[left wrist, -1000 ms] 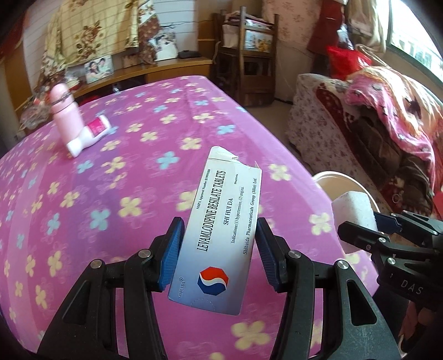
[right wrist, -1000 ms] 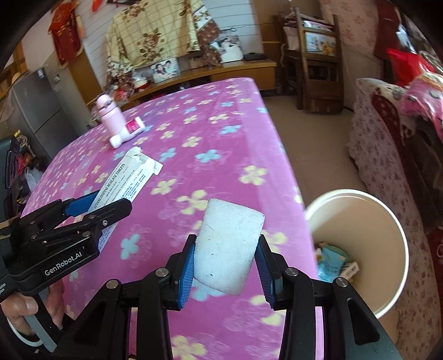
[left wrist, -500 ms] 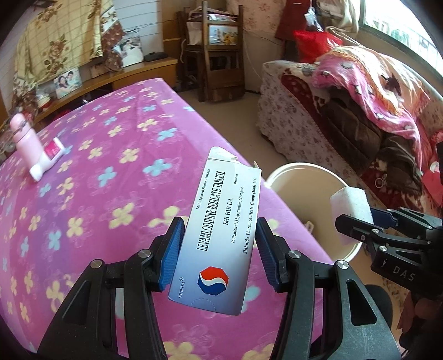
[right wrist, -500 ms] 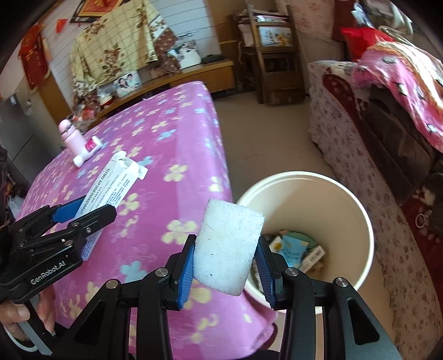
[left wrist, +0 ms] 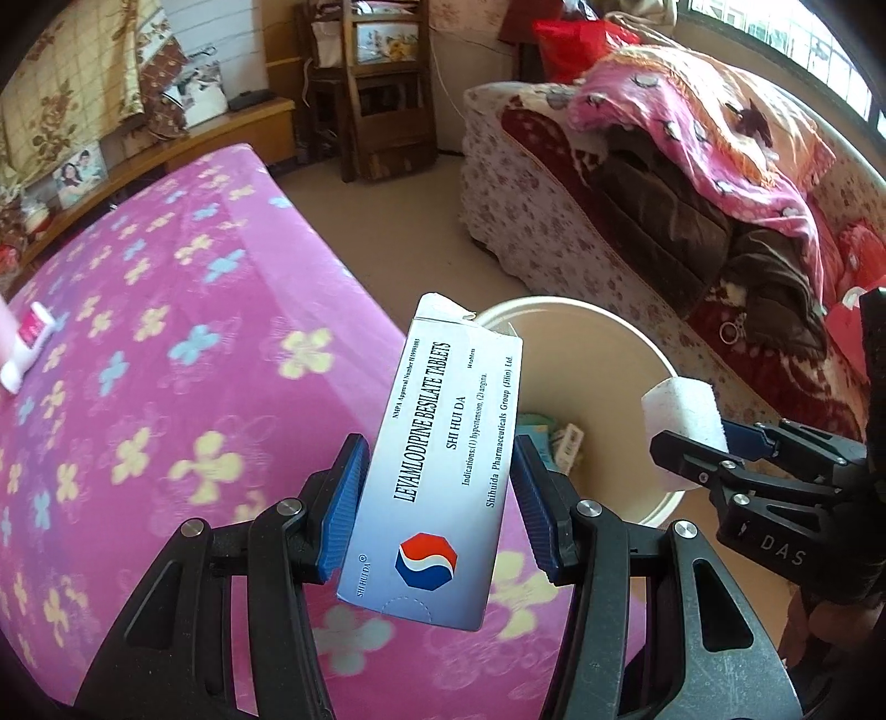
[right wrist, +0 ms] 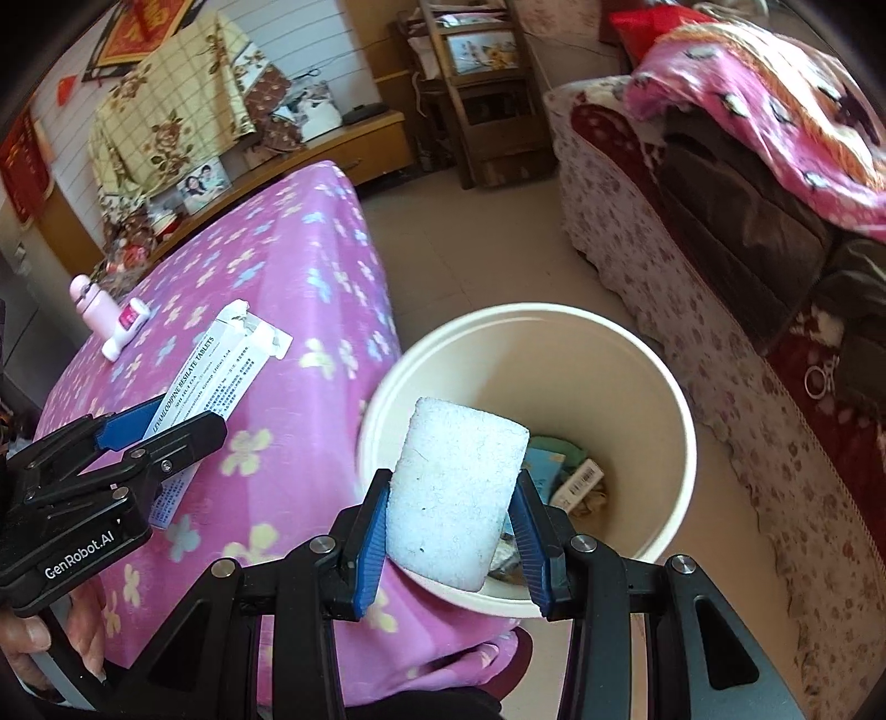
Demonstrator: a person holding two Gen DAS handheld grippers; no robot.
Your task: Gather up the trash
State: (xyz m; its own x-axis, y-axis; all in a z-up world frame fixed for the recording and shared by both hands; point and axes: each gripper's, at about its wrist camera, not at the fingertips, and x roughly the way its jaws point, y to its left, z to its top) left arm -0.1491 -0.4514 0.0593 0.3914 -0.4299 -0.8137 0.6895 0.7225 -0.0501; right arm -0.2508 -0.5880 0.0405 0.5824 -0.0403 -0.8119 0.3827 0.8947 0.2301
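Left claw pinches a light, thin-walled cardboard pill box by its long edges, above the desk rim; right claw squeezes a soft, rough white foam block over the smooth round bin. Both likely weigh little and crush easily.

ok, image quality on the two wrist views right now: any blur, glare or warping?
Left wrist: the tablet box print is sharp and readable, the tablecloth flowers are slightly smeared, and the window at top right is blown out. Right wrist: the foam block and bin rim are crisp, with strong fisheye bending and dark corners in both views.
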